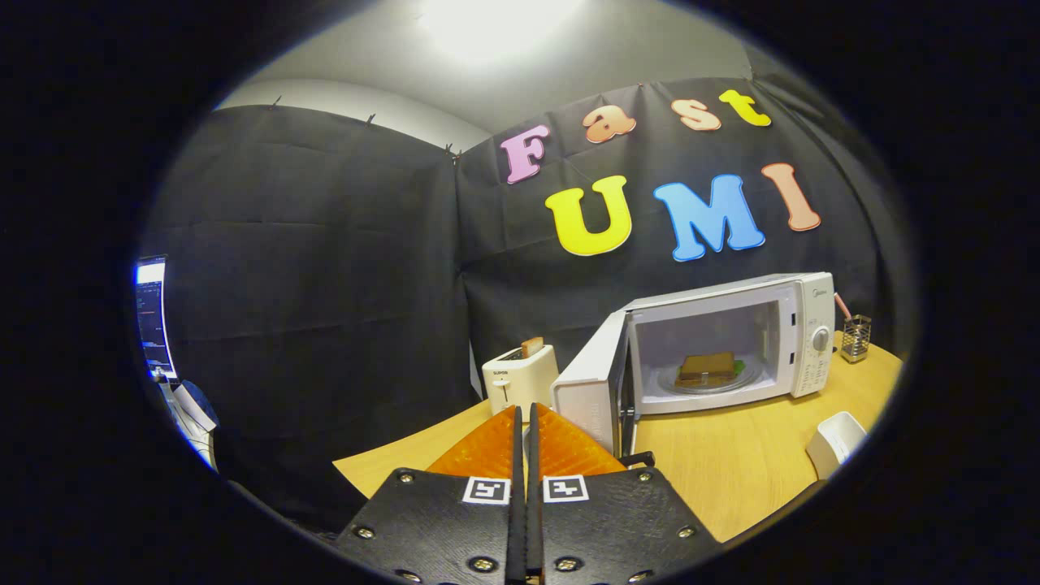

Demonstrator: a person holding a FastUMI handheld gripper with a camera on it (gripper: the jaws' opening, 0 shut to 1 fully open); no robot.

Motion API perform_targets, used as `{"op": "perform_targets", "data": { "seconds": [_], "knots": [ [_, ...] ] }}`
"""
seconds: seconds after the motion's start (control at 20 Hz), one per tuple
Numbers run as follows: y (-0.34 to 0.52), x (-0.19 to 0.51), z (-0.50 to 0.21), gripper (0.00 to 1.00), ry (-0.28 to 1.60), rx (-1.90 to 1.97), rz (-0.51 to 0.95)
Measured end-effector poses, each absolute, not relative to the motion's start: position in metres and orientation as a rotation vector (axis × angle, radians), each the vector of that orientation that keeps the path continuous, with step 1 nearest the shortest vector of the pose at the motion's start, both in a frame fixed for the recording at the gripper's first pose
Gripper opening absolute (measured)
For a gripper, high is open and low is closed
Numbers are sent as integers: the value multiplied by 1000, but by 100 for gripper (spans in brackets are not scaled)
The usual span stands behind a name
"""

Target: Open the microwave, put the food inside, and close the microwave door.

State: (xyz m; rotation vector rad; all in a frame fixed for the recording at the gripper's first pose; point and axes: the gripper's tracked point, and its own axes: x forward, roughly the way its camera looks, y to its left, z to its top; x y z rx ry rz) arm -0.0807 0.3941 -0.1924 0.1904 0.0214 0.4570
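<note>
— Black cloth walls the booth behind your wooden desk (731, 463). Where's the food?

— Your sandwich (705, 368) lies on the turntable inside the microwave (731, 341), far right; its door (591, 382) hangs open to the left, beside a toaster (518, 378).

— And your claw (525, 422)?

— Fingers pressed together, holding nothing, near the door's edge.
</note>
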Motion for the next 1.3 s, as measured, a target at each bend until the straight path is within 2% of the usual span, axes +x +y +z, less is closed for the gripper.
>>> {"op": "perform_targets", "data": {
  "seconds": [0.5, 0.8, 1.3],
  "knots": [
    [292, -56, -186, 1, -41, 132, 252],
    [224, -21, -192, 1, -33, 103, 109],
    [140, 60, -194, 1, 13, 111, -27]
  ]
}}
